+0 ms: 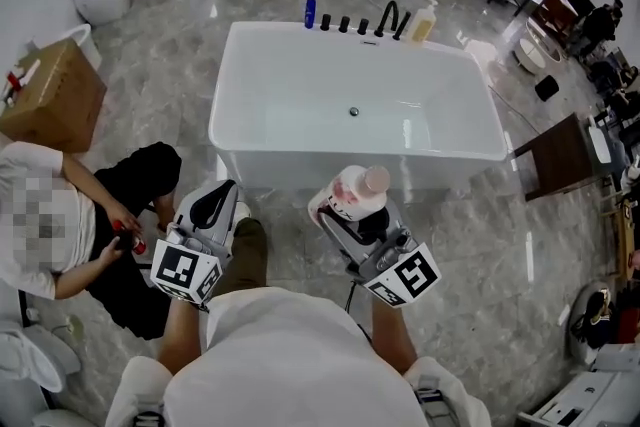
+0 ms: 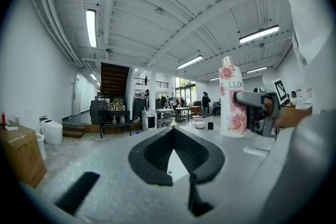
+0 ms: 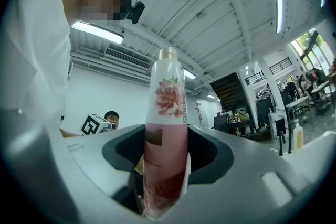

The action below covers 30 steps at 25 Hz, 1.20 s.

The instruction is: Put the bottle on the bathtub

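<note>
The bottle (image 1: pixel 350 191) is pink and white with a flower print and a pink cap. It stands upright in my right gripper (image 1: pixel 354 213), which is shut on its lower body, just in front of the near wall of the white bathtub (image 1: pixel 240 143). In the right gripper view the bottle (image 3: pixel 168 113) rises between the dark pads (image 3: pixel 207 152). My left gripper (image 1: pixel 213 203) is beside it to the left, shut and holding nothing. The left gripper view shows the bottle (image 2: pixel 231 97) at the right.
On the tub's far rim stand a blue bottle (image 1: pixel 310 12), a black faucet (image 1: pixel 388 18) with knobs and a yellowish bottle (image 1: pixel 423 23). A person (image 1: pixel 90 225) sits on the floor at the left, near a cardboard box (image 1: pixel 50 95). A dark wooden stool (image 1: pixel 560 155) stands right of the tub.
</note>
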Available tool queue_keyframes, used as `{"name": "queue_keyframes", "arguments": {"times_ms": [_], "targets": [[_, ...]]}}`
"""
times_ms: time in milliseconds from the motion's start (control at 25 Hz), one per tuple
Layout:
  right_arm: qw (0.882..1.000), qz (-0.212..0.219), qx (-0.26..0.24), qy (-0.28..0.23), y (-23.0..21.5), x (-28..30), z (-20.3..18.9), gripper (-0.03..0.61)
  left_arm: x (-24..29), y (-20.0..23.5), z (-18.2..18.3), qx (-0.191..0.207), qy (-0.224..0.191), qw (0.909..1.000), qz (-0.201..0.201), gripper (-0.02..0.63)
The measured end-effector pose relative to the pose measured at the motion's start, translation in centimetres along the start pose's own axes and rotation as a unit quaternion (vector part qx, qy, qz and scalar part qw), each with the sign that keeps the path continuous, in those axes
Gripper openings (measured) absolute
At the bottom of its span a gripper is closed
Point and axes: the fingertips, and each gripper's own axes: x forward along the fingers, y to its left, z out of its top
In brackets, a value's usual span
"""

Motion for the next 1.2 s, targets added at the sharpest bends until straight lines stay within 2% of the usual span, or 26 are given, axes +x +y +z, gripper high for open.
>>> {"name": "queue_keyframes", "arguments": {"times_ms": [160,320,640,920,1200], "targets": [[1.000,-0.019,-0.001,0.011,-4.1,6.1,-1.0,0.245,4.7,6.3,-1.1,-0.019,0.006,0.9997,-0.011,0.006],[1.000,-0.030,-0.003,-0.005,-8.8,14.2,-1.3,0.245,10.4,13.9,-1.3,-0.033,0.008,0.9989,-0.034,0.006],[0.999,-0.030,0.007,0.011,-15.8,29.2,-3.6,0.245,18.6,27.3,-1.2,-0.041,0.013,0.9980,-0.047,0.006],[1.000,-0.023,0.019,0.008,-19.1,36.3,-4.6,0.245,22.2,33.5,-0.2,-0.029,0.024,0.9980,-0.052,0.006],[1.000,-0.018,0.015,0.013,-23.8,38.8,-4.8,0.245,26.7,35.5,0.4,-0.033,0.024,0.9981,-0.046,0.006]]}}
